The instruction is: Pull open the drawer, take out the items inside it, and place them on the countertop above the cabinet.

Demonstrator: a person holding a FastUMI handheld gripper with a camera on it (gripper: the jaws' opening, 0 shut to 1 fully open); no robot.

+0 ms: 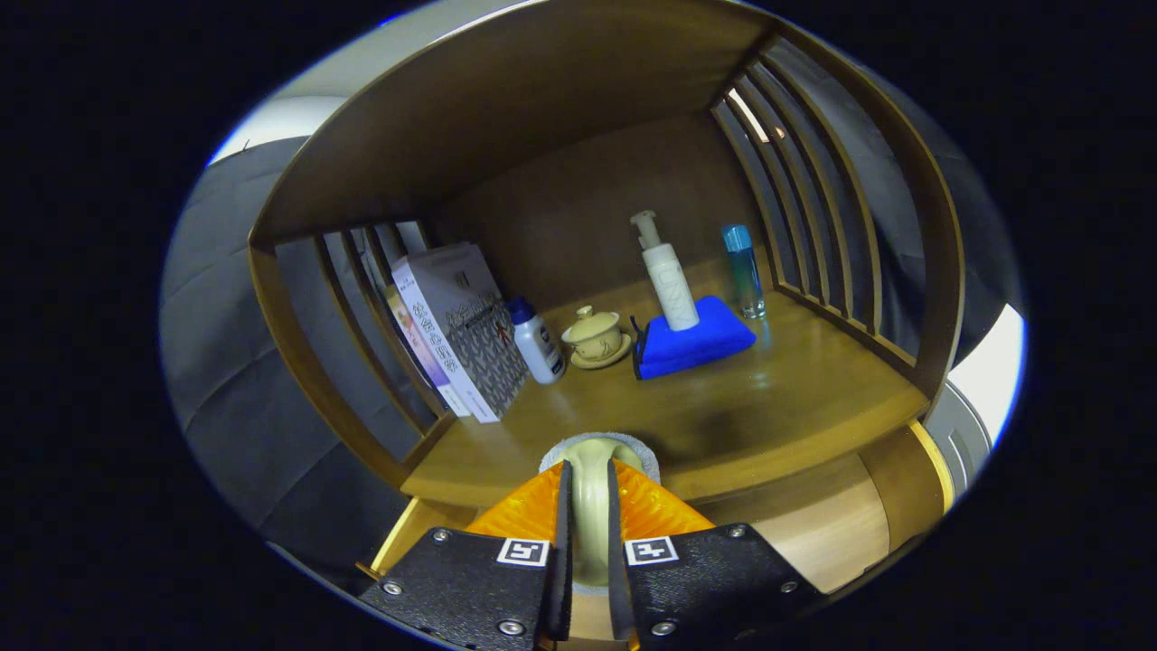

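My gripper (589,484) is shut on a small cream ceramic piece (592,520) with a pale grey rim, and both orange fingers (524,511) press on its sides. It hangs over the front edge of the wooden countertop (777,407). Below the fingers the drawer (818,533) stands pulled open, showing its light wood inside. What the piece is exactly I cannot tell.
Farther back on the countertop stand leaning books (456,330), a small white bottle with a blue cap (538,339), a cream lidded cup on a saucer (595,337), a blue cloth (694,342) with a white pump bottle (667,276) on it, and a blue bottle (744,269). Slatted wooden sides (813,208) enclose the shelf.
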